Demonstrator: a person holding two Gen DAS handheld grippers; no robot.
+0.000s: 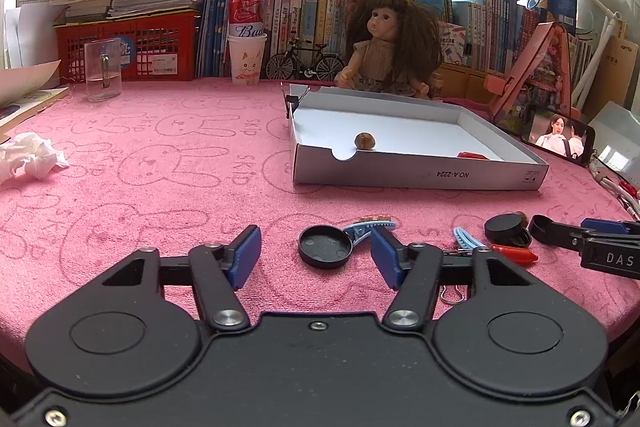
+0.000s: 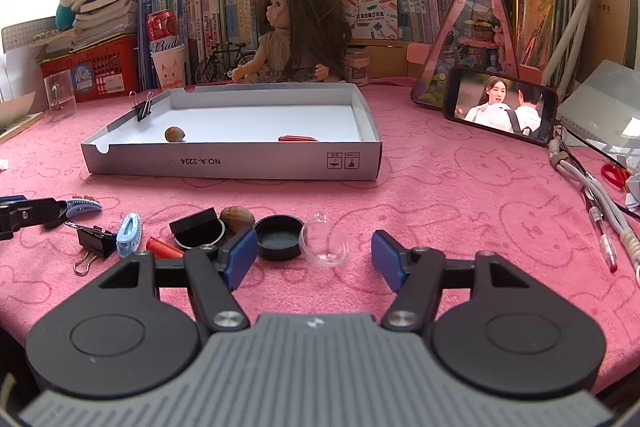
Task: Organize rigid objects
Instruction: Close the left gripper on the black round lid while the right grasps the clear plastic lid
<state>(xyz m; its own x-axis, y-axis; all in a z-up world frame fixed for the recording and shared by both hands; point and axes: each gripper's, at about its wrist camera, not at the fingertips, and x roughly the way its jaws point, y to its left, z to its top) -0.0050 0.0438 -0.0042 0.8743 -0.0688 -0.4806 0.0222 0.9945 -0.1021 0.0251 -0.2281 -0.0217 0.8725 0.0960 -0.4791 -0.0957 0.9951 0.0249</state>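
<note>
Shallow black round plastic cap (image 1: 325,246), light, stiff and smooth: likely to skate on the pink towelling surface (image 1: 160,187), so best pinched across its rim. Lying open side up between the fingertips of the left gripper (image 1: 316,251), nearer the right-hand pad, untouched; jaws parted, nothing grasped. Pale blue hair clip (image 1: 366,229) touching the cap's far edge.

Clear domed plastic shell (image 2: 325,243), thin, slippery, probably crushable: gentle squeeze only. Resting ahead of the right gripper (image 2: 314,255), beside a second black cap (image 2: 279,237); jaws apart, empty. White cardboard tray (image 2: 232,163) well beyond, holding a hazelnut (image 2: 175,134).
</note>
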